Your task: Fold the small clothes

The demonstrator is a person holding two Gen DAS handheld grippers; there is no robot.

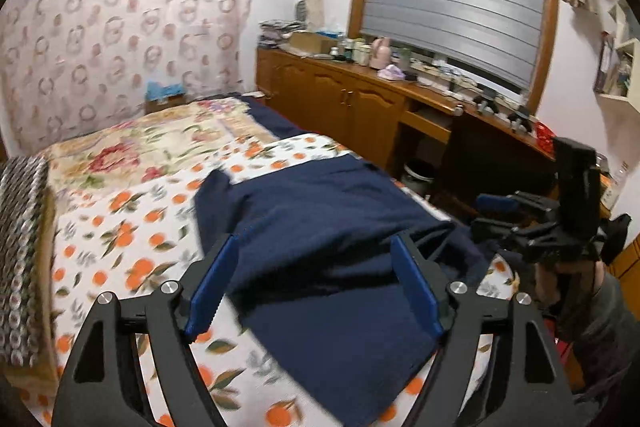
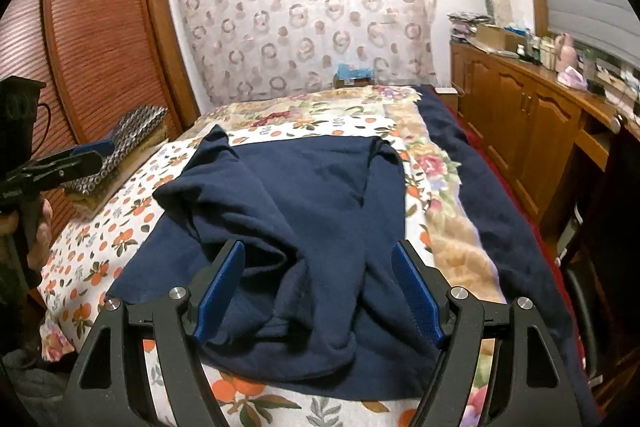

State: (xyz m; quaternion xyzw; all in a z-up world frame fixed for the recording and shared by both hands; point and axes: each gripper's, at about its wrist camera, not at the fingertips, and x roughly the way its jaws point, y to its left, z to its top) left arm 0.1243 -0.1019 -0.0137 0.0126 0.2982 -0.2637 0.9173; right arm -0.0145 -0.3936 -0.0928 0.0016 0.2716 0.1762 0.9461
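Note:
A navy blue garment (image 1: 320, 227) lies partly folded and rumpled on the bed's orange-print sheet (image 1: 120, 227). It also shows in the right wrist view (image 2: 304, 195), with a sleeve bunched near the front. My left gripper (image 1: 316, 247) is open and empty, hovering just above the garment's near part. My right gripper (image 2: 318, 253) is open and empty above the bunched sleeve. The right gripper also shows at the right edge of the left wrist view (image 1: 532, 223). The left gripper shows at the left edge of the right wrist view (image 2: 60, 163).
A floral blanket (image 1: 152, 143) and a dark blue cover (image 2: 492, 187) lie on the bed. A patterned folded cloth (image 2: 132, 131) sits at the bed's left edge. Wooden cabinets (image 1: 360, 99) with clutter stand on the right, a wardrobe (image 2: 100, 39) on the left.

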